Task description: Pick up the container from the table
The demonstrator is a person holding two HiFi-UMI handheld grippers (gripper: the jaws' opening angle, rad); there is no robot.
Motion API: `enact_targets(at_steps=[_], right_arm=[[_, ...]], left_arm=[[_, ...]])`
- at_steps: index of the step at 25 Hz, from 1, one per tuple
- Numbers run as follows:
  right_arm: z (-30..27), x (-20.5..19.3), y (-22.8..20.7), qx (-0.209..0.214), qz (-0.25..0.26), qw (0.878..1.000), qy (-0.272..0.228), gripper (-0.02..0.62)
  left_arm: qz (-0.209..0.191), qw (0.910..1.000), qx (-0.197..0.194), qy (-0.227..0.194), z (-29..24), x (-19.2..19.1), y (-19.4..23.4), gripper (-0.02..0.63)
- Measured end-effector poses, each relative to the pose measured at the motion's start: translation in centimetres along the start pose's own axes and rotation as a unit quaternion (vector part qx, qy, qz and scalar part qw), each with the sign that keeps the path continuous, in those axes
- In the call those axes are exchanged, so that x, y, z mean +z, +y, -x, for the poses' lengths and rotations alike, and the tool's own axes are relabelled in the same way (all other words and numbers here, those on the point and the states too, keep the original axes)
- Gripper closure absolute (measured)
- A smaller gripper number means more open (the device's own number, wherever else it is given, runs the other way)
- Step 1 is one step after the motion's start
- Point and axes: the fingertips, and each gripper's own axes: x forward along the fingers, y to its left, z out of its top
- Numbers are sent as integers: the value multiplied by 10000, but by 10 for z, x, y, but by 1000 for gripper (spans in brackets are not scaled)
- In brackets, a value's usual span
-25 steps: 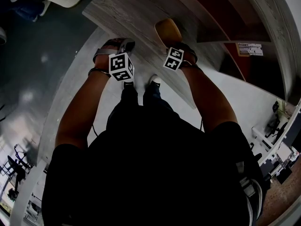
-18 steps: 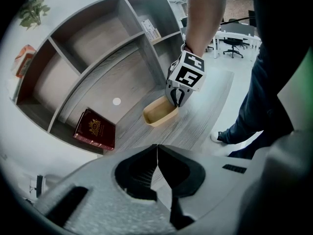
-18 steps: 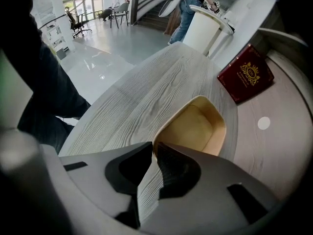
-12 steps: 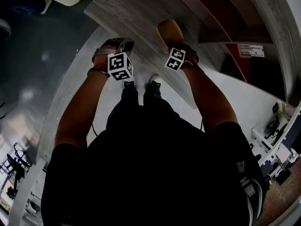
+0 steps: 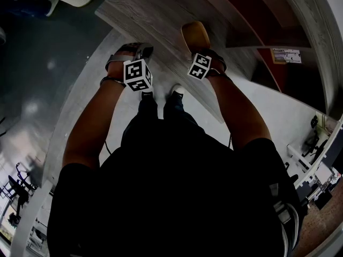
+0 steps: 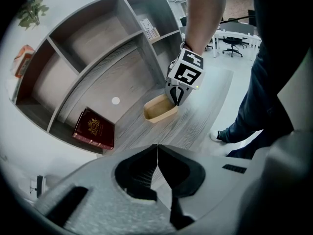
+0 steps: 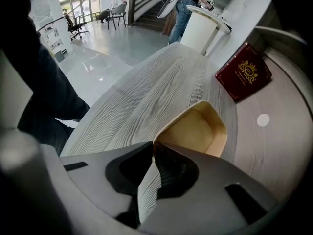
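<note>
While the left gripper (image 6: 157,148) sits pressed shut, the right gripper (image 7: 153,146) has just pinched the container (image 7: 200,129)

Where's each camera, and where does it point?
Head view: on the head, looking down; arms, left gripper, right gripper, legs show.
Left gripper view: on the left gripper, facing the container; shut jaws, right arm show.
Right gripper view: on the right gripper, facing down; its jaws pinch the container's rim.
All three show the container.
</note>
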Motion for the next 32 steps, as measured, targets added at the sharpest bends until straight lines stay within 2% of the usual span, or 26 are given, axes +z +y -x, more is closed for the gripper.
enact_targets(at_steps=[32], right_arm=[[40,16,-15,-300,-24,9994,-161,572]], left_arm=[[-75,9998,161,-85,20,8,4,591]])
